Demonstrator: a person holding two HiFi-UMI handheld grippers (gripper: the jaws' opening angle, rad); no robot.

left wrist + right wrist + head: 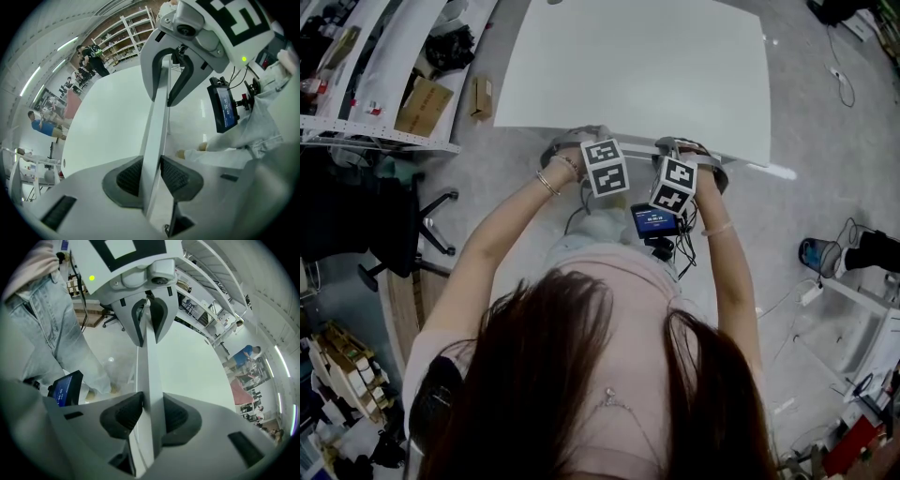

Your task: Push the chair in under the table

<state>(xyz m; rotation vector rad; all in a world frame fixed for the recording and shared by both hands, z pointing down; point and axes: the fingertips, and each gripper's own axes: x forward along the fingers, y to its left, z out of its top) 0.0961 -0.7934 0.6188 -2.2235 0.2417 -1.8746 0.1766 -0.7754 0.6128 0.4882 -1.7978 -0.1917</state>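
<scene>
Nearly there, judging by the head view. Shows only the thin white backrest of the chair (pixel 157 126), running along the near edge of the white table (pixel 637 66) at upper centre of the frame — seat and legs out of sight, presumably beneath the top. Cannot tell whether the backrest touches the table edge or stands just short of it, so perhaps one last short push left, then letting go.

Gripped at two spots along that top edge. In the left gripper view, left gripper (pixel 152 174) at lower centre, ribbed pads (pixel 129 176) pressed on either face of the panel, jaws held narrow by its thickness. Same in the right gripper view: right gripper (pixel 150 416) clamped on the panel at lower centre, with the partner gripper visible farther up the edge. Both pointed steeply downward, marker cubes (pixel 607 167) side by side at the middle of the head view, just below the table.

Farther out: a small lit screen (pixel 653 221) below the cubes, a black office chair (pixel 394 230) at the left edge, shelving (pixel 384 47) with a cardboard box (pixel 424 106) at upper left, cables (pixel 842 80) on the grey floor (pixel 806 122) at right.
</scene>
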